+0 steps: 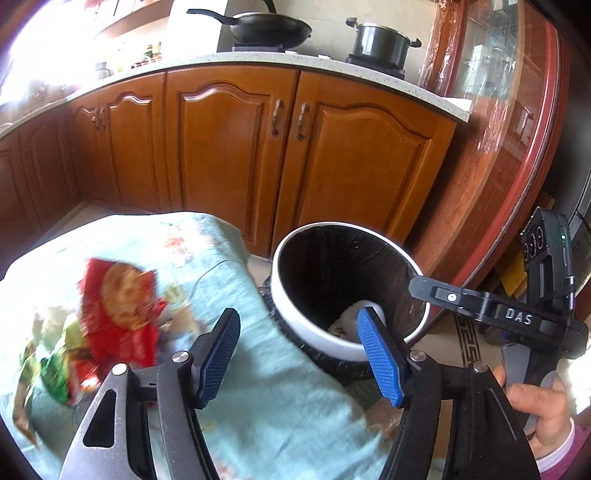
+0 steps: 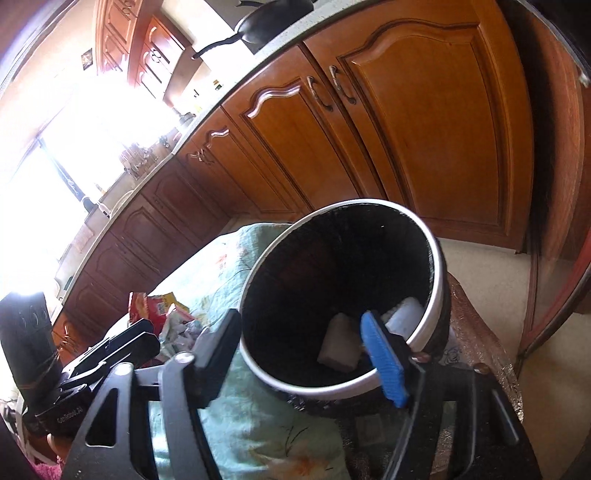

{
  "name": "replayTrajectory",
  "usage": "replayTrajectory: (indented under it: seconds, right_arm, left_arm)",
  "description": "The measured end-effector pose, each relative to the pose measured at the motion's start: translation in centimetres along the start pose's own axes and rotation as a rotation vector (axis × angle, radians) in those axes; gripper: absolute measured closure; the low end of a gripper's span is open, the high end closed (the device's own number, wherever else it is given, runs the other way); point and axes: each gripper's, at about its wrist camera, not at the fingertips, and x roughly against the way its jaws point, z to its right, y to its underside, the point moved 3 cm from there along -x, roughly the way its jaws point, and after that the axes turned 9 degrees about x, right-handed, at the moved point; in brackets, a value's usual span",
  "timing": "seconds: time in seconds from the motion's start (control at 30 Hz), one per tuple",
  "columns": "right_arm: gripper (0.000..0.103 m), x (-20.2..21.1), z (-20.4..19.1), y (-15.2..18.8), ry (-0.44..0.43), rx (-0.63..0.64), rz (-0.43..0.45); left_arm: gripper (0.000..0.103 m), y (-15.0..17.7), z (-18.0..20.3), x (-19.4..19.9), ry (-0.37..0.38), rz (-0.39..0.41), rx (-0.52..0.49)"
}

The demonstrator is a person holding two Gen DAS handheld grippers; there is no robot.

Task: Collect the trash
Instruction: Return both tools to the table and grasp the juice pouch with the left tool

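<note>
One bin [image 1: 314, 332], white-rimmed and black-lined, stands beside the desk [image 1: 258, 387]. Inside it lie two pale lumps of trash: one [image 2: 338, 349] near the middle, one [image 2: 406, 314] against the wall. On the desk's cloth, the count of wrappers is blurred: one red packet [image 1: 118, 314] and one green [image 1: 55, 373] are plain. Two claws show, left [image 1: 299, 354] and right [image 2: 299, 358]. On the stove, one pan [image 1: 269, 26] and one pot [image 1: 380, 42]. Six cupboard doors [image 1: 218, 147] are visible at least.

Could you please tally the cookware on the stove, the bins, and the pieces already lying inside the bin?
Frying pan: 1
Lidded pot: 1
Bin: 1
White pieces in the bin: 2
Total: 5
</note>
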Motion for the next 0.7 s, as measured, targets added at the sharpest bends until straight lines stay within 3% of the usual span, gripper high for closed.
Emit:
replayTrajectory:
  seconds: [0.2, 0.7]
  right_arm:
    - [0.012, 0.3, -3.4, 2.5, -0.024, 0.021, 0.013]
    - [0.011, -1.5, -10.6, 6.6, -0.088, 0.100, -0.046]
  left_arm:
    - [0.034, 2.9, -2.1, 3.3, -0.063, 0.035, 0.011]
    - [0.034, 7.5, -8.9, 10.1, -0.164, 0.050, 0.125]
